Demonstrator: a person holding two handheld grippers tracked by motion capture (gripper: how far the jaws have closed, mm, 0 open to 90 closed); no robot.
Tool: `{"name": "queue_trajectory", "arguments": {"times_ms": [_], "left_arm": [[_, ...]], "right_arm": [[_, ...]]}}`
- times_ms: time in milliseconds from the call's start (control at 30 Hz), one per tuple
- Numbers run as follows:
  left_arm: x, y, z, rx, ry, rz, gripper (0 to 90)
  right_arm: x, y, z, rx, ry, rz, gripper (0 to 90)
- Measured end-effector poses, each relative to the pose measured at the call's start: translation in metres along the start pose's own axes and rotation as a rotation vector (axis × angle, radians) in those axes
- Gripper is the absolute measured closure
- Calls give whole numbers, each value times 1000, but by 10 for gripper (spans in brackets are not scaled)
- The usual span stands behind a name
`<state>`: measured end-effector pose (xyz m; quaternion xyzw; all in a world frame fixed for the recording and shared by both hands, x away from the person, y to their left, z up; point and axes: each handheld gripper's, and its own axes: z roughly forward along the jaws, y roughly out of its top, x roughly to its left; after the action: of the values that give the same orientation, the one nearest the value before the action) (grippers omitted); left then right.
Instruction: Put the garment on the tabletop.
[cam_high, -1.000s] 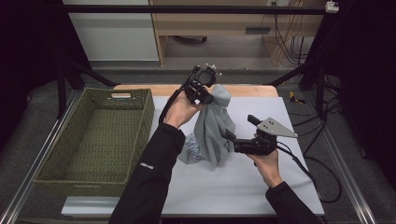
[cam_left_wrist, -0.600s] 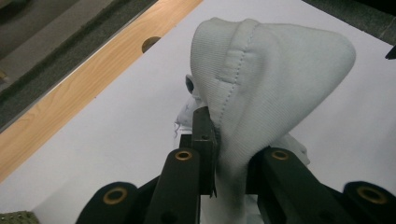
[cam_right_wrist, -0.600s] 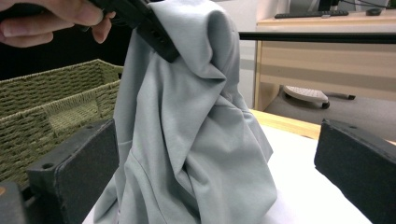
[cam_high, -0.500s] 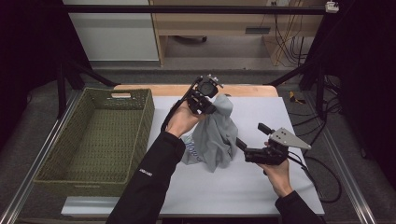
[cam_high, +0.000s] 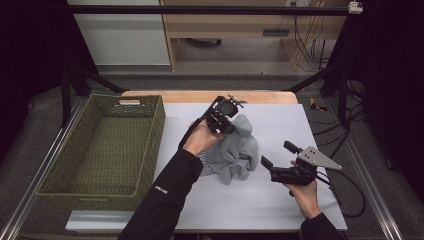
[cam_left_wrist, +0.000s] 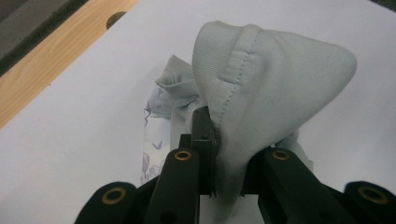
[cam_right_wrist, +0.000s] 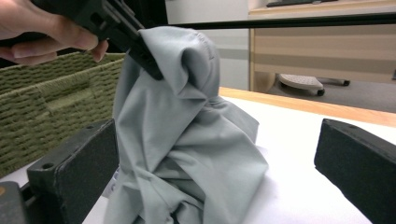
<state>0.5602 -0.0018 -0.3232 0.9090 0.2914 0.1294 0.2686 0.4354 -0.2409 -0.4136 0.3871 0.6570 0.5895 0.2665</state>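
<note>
A light grey garment (cam_high: 235, 155) hangs bunched from my left gripper (cam_high: 226, 125), its lower folds resting on the white table (cam_high: 310, 120). My left gripper (cam_left_wrist: 229, 149) is shut on a stitched hem of the garment (cam_left_wrist: 271, 79), with a printed inner layer showing beneath. To the right of the cloth, my right gripper (cam_high: 278, 154) is held open and apart from it. In the right gripper view the garment (cam_right_wrist: 187, 140) stands just ahead between the wide jaws of my right gripper (cam_right_wrist: 215, 158), and the left gripper (cam_right_wrist: 135, 42) pinches its top.
A green woven basket (cam_high: 160, 130) stands empty on the left of the table, also seen as the basket (cam_right_wrist: 46, 102) behind the cloth. A wooden strip (cam_high: 260, 95) runs along the table's far edge. Cables (cam_high: 345, 195) trail off to the right.
My left gripper has come down and nearer with the garment, which now sags on the table. My right gripper has drawn back from the cloth to the right, open.
</note>
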Motion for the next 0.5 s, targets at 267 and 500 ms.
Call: {"name": "queue_trajectory", "arguments": {"times_ms": [267, 500], "left_arm": [[-1, -6, 8, 1, -27, 7, 691], [-3, -4, -9, -83, -21, -7, 425]], "right_arm": [[-4, -7, -4, 11, 2, 6, 4], [-3, -7, -4, 12, 6, 11, 4]]}}
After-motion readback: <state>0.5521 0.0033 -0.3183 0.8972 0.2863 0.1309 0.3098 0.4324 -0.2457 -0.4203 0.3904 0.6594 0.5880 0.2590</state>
